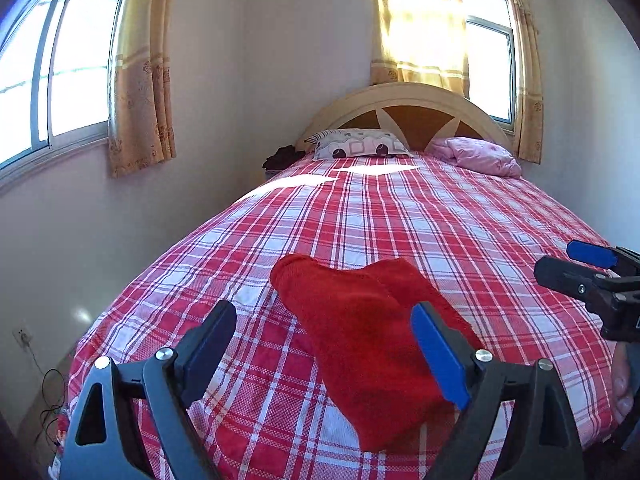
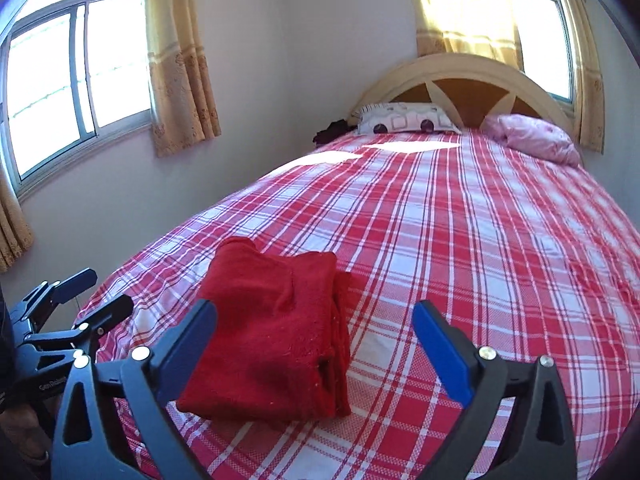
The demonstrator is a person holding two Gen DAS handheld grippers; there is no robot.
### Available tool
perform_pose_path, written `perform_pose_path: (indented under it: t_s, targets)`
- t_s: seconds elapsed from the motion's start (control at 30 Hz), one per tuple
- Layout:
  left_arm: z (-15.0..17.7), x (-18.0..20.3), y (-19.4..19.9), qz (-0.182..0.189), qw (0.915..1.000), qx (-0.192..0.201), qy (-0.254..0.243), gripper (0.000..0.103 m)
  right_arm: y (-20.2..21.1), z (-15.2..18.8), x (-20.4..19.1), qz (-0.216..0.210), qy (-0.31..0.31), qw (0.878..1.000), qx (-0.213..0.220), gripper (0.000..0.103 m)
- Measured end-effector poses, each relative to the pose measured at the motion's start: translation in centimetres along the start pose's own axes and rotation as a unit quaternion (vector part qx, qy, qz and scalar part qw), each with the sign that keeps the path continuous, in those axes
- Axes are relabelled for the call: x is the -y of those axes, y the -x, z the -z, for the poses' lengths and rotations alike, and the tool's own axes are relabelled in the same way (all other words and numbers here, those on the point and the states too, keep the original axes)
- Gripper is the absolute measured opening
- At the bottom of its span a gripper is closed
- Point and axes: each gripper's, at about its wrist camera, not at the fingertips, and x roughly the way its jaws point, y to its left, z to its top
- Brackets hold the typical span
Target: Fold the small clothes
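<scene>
A folded red fleece garment (image 2: 272,344) lies on the red-and-white plaid bedspread (image 2: 460,240), near the foot of the bed. The left gripper (image 1: 324,344) and the right gripper (image 2: 316,340) both stand wide apart above it, neither pad touching cloth. Pale lettering on the left gripper's black body, seen from the right wrist, is too small to read reliably.

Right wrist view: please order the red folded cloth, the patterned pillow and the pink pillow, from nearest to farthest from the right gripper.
1. Red folded cloth, just ahead of the right gripper, toward its left finger.
2. and 3. Patterned pillow, far left at the headboard, and pink pillow, far right: too close to call.
</scene>
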Motion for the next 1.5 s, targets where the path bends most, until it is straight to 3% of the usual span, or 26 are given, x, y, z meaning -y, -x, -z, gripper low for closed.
perform_pose_path:
  t_s: [0.43,1.5]
  targets:
    - [-0.8,0.3,2.1,0.011,0.9997,0.022,-0.002,0.09,3.6,0.1,-1.9,0.012,0.02,0.999,0.039,0.103]
    - [-0.6,0.5,1.7,0.011,0.9998,0.012,-0.006,0.09,4.6,1.0,-2.7,0.02,0.034,0.998,0.038,0.103]
